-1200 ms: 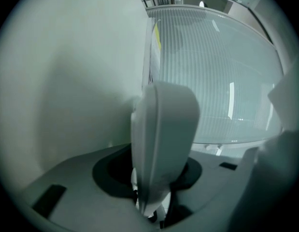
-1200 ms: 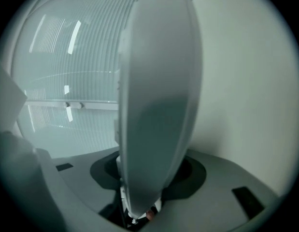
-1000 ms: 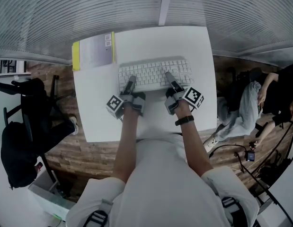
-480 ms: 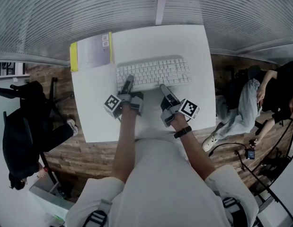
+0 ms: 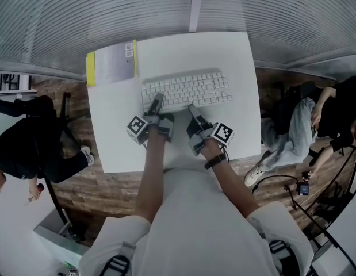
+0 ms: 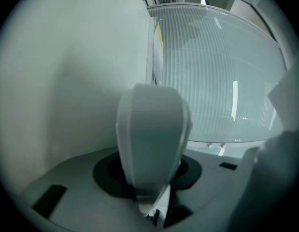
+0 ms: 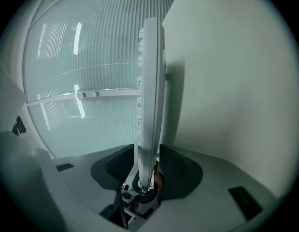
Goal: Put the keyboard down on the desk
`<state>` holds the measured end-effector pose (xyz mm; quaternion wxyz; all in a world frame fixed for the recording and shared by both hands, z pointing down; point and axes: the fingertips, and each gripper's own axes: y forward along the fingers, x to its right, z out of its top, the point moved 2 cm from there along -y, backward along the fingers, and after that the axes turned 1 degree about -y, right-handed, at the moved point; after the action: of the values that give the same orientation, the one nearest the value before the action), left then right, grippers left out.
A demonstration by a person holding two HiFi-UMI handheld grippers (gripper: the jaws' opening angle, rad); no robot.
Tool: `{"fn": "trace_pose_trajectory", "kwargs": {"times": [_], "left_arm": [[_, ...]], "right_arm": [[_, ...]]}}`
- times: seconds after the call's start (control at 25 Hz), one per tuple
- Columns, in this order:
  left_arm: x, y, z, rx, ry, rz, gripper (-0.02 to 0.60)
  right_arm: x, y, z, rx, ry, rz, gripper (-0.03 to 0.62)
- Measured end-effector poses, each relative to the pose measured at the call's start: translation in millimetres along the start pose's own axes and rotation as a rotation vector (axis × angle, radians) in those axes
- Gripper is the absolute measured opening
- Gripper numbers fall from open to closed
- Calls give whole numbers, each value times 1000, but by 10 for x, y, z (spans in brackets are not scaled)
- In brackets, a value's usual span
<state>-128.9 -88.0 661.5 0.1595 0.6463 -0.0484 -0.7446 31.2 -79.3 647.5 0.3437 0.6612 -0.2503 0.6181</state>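
Observation:
The white keyboard (image 5: pixel 184 90) lies flat on the white desk (image 5: pixel 238 56), its long side across the view. My left gripper (image 5: pixel 156 103) rests on the keyboard's front left edge. In the left gripper view the keyboard (image 6: pixel 151 139) fills the space at the left gripper (image 6: pixel 150 192), which looks shut on it. My right gripper (image 5: pixel 191 109) sits at the front edge, right of middle. Its jaws have just been closing. In the right gripper view the keyboard (image 7: pixel 150 81) stands edge-on in line with the right gripper (image 7: pixel 147 180), and no pad presses on it.
A grey booklet with a yellow edge (image 5: pixel 113 62) lies at the desk's far left corner. A ribbed glass wall (image 5: pixel 281 16) runs behind the desk. A person in black (image 5: pixel 22 154) stands at the left, and another person (image 5: pixel 333 114) sits at the right on the wooden floor.
My right gripper has drawn back off the keys toward the desk's front and to the left. The left gripper and the keyboard have stayed put. The person at the left has shifted.

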Motion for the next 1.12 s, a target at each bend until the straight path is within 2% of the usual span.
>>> {"fn": "trace_pose_trajectory", "kwargs": {"times": [0.64,0.76,0.84,0.96,1.12], "left_arm": [[-33,16,-9,20,-33,14,135],[-49,29,-3,20,-35,12,135],[-46,34,-2,20,-34,11,136],[-56,36,4,21,-15,14,135],[-44,46,-2,6,32,17,135]], "right_arm": [[45,33,25,28,-27,-9,138],[78,13,27,29,-34,-31,135],[51,36,19,31,-21,-12,133],[26,42,8,36,-15,-14,120],[28,29,19,28,-64,-39,118]]}}
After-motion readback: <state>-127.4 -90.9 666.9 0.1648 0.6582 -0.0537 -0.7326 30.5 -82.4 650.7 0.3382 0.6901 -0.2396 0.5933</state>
